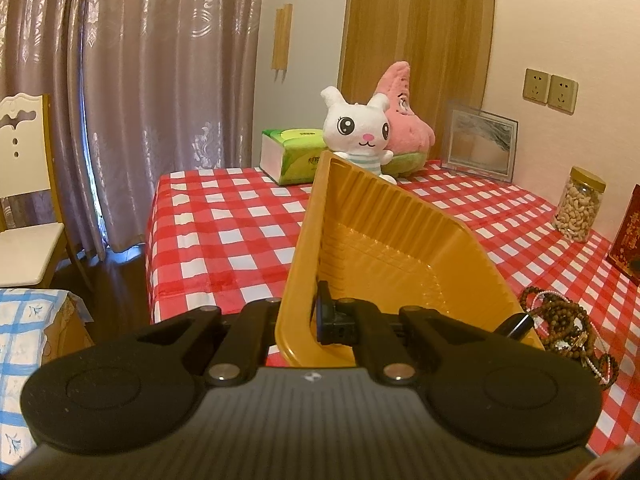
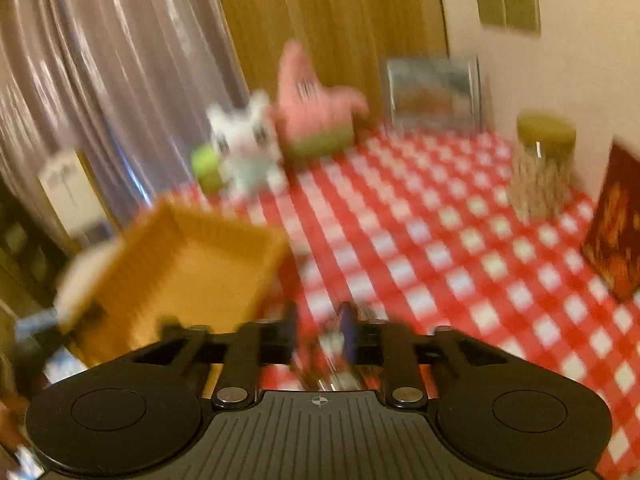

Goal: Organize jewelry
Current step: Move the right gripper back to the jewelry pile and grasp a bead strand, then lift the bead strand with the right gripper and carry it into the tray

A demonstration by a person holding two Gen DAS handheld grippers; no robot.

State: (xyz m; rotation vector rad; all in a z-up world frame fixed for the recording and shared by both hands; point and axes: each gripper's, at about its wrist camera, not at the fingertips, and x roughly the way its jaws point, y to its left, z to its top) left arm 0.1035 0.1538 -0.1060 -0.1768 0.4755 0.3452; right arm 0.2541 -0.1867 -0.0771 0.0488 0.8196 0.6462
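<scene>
Now the yellow tray [image 1: 384, 236] is gripped by its rim in the left gripper [image 1: 308, 320] and held tilted above the checked tablecloth [image 1: 224, 232]. Beaded jewelry [image 1: 568, 328] lies heaped just beside it. The right gripper [image 2: 320, 332] is seen blurred, jaws parted.

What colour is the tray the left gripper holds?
Golden yellow tray, clearest in the left wrist view.

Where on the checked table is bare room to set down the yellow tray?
Free: the wide middle of the checked tablecloth, between the tissue pack and the near edge, and the stretch between the tilted yellow tray and the cashew jar. Crowded: the far edge with the plush toys, and the bead pile nearby.
</scene>
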